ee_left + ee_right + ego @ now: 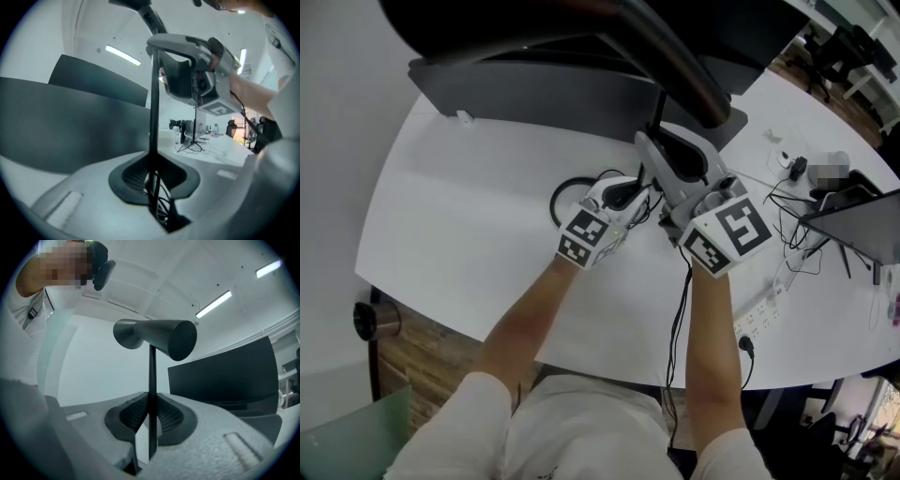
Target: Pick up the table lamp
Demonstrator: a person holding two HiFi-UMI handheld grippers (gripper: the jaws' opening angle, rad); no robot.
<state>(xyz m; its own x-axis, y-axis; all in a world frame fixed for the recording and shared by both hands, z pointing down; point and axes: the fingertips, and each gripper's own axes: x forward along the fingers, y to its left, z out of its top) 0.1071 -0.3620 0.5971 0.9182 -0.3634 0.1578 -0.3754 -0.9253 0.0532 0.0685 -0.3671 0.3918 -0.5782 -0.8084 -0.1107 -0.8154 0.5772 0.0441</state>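
The left tool (153,180) pinches the table lamp (154,93) by its thin stem. The right tool (151,420) pinches the same stem, with the cone shade (164,336) above it.

White counter with office clutter at its right end

The counter (478,253) has a dark panel (534,89) along its far edge. At the right lie tangled black cables (797,253), a white power strip (759,319) by the near edge, and a dark tilted screen (862,225). Below the left edge, a metal cylinder (373,321) shows beside the wooden floor (441,361), with a pale green chair (342,441) at the near left.
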